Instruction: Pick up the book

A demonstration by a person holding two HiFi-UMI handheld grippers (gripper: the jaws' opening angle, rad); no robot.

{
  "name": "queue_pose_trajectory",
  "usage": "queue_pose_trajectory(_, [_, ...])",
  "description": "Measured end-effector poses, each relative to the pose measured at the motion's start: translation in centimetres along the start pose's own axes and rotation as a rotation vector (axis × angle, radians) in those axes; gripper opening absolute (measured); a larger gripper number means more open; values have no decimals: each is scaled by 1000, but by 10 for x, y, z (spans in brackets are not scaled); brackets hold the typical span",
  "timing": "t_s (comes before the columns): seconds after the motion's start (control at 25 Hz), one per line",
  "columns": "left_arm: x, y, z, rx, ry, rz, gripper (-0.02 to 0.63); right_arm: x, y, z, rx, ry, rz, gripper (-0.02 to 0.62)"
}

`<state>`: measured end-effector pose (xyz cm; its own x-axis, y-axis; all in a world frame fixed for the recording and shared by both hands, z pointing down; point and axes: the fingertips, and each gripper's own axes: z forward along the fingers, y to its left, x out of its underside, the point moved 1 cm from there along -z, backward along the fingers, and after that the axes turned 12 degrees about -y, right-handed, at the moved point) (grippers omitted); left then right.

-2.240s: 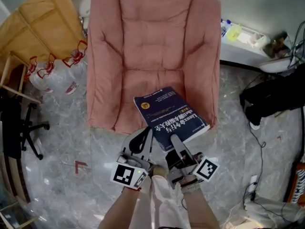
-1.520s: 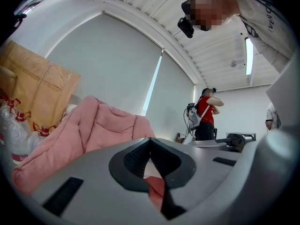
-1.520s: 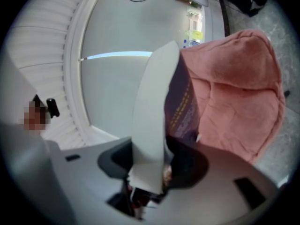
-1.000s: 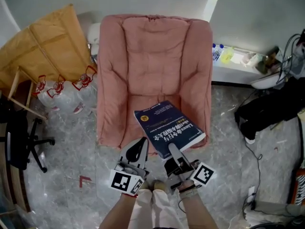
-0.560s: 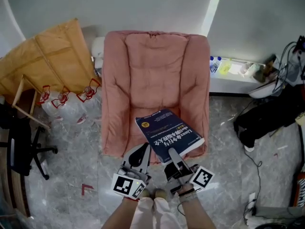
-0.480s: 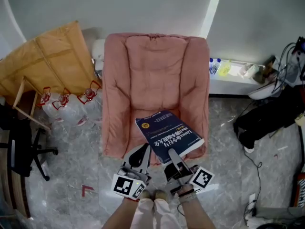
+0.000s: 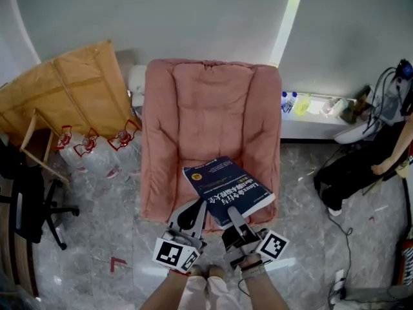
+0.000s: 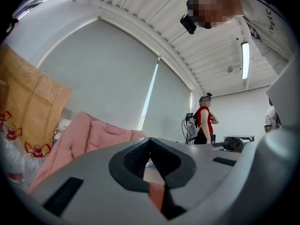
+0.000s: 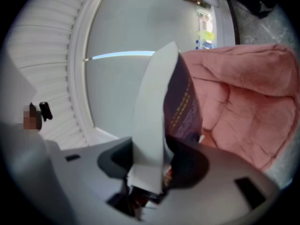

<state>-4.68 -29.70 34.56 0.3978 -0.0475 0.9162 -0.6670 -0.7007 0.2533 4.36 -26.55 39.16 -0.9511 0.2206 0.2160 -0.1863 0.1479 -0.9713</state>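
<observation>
A dark blue book [image 7: 227,187] with a white page block hangs over the front of the pink armchair's seat [image 7: 210,118]. My right gripper [image 7: 231,214] is shut on the book's near edge. In the right gripper view the book [image 9: 183,108] stands upright between the jaws, with the chair [image 9: 248,97] behind it. My left gripper [image 7: 196,208] hovers just left of the book's near corner, beside the right one. Its jaws meet at the tips in the left gripper view [image 8: 150,145], and nothing is between them.
Folded brown cardboard [image 7: 64,89] and wrapped water bottles [image 7: 90,150] lie left of the chair. A black office chair [image 7: 26,199] stands at far left. On the right are a low white shelf [image 7: 310,108], cables, a seated person [image 7: 381,147] and someone in red [image 8: 205,121].
Both grippers have risen together, the book still clamped in the right one. The book's near edge has come up off the seat front, and the armchair looks farther away.
</observation>
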Motion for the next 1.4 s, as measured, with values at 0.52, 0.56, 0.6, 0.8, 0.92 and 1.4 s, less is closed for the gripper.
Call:
queue_pose_trajectory(0.52, [-19, -19, 6, 32, -8, 7, 11, -9, 25, -6, -6, 11, -1, 193])
queue_pose_trajectory(0.56, [-21, -20, 6, 35, -9, 8, 11, -9, 27, -6, -7, 13, -4, 193])
queue_pose_trajectory(0.6, [-23, -21, 6, 36, -9, 10, 11, -10, 29, -7, -7, 15, -5, 193])
queue_pose_trajectory(0.8, [-32, -26, 6, 34, -18, 13, 11, -13, 39, -9, -14, 31, -16, 193])
queue_pose_trajectory(0.92, [-37, -28, 6, 30, -21, 11, 11, -14, 44, -10, -18, 35, -12, 194])
queue_pose_trajectory(1.4, [-64, -37, 9, 34, -49, 25, 11, -18, 69, -16, -40, 51, -16, 196])
